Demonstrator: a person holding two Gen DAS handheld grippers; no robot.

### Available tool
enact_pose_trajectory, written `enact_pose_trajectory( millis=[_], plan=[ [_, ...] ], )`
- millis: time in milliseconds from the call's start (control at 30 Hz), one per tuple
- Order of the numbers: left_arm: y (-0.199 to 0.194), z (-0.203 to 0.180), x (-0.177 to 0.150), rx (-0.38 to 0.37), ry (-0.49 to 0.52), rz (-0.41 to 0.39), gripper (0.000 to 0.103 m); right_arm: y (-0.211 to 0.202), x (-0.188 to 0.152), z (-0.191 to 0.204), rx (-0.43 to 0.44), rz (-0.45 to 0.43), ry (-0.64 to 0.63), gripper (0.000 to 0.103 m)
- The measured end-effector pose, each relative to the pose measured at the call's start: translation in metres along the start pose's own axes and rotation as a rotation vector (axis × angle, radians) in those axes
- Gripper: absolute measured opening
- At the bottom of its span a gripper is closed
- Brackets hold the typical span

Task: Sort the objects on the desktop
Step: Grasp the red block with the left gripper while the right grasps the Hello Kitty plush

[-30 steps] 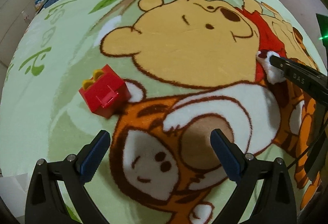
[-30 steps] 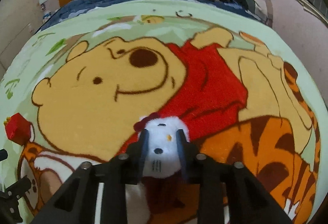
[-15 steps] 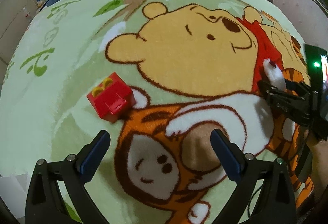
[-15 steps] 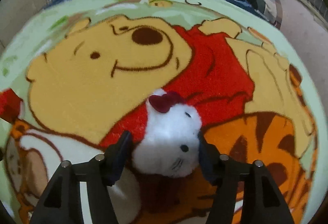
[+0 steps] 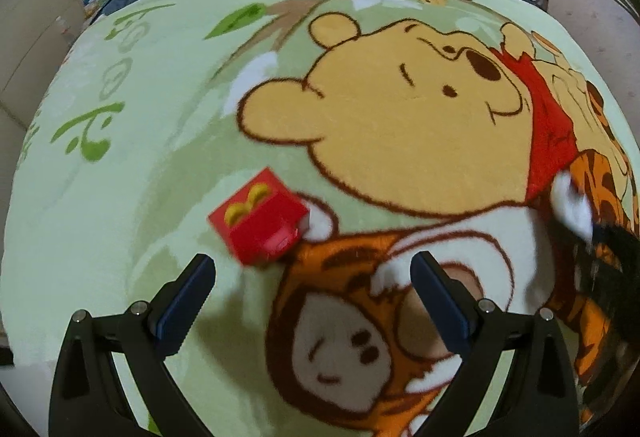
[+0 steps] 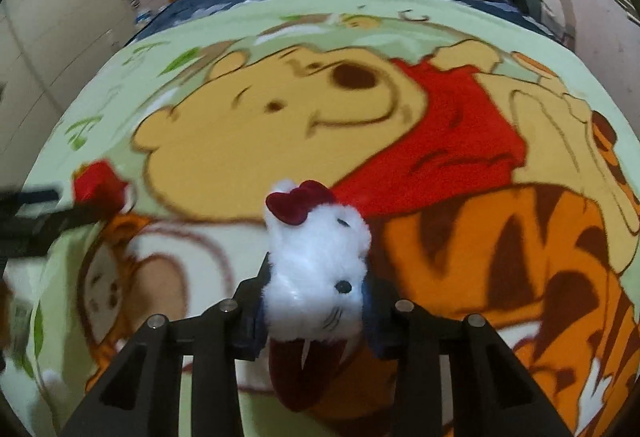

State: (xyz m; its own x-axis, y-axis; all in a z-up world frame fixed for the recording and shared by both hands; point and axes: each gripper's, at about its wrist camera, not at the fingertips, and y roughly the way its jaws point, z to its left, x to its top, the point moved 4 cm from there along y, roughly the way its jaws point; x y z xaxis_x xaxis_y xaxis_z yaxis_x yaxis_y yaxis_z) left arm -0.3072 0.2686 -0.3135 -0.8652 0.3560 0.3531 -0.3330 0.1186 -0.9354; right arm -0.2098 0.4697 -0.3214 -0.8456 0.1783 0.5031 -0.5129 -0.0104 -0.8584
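Right gripper (image 6: 316, 301) reclosed around plush (image 6: 316, 257)

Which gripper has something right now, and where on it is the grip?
The right gripper has just closed on the white plush cat, pads on either side of its head. The left gripper is open and empty; the red toy box lies ahead of it.

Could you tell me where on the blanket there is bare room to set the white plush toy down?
The right gripper, whose jaws have just been closing, squeezes the white plush toy. The blanket is bare across the pale green left of the red box and over the bear's yellow face beyond it. It is crowded only around the box, just ahead of the open left gripper.
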Motion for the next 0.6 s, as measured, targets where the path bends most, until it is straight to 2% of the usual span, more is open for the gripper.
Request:
enact_pose_trajectory(
  millis=[100, 200, 267, 467, 567, 600],
  plan=[
    [0.018, 0.002, 0.009, -0.033, 0.038, 0.014, 0.103, 0.003, -0.011, 0.014, 0.011, 0.016, -0.004, 0.037],
    [0.031, 0.004, 0.013, 0.018, 0.106, 0.012, 0.103, 0.005, -0.014, 0.018, 0.009, 0.022, 0.007, 0.037],
    [0.039, 0.006, 0.014, 0.022, 0.139, 0.019, 0.103, 0.005, -0.013, 0.018, 0.008, 0.026, 0.013, 0.037],
    [0.054, 0.025, 0.01, -0.065, 0.126, 0.058, 0.103, 0.006, -0.012, 0.019, 0.006, 0.033, 0.002, 0.037],
    [0.052, 0.028, 0.009, -0.098, 0.129, 0.036, 0.096, 0.009, -0.014, 0.018, 0.003, 0.035, 0.005, 0.037],
    [0.05, 0.026, 0.009, -0.118, 0.137, 0.025, 0.088, 0.009, -0.014, 0.019, 0.002, 0.034, 0.007, 0.038]
  ],
)
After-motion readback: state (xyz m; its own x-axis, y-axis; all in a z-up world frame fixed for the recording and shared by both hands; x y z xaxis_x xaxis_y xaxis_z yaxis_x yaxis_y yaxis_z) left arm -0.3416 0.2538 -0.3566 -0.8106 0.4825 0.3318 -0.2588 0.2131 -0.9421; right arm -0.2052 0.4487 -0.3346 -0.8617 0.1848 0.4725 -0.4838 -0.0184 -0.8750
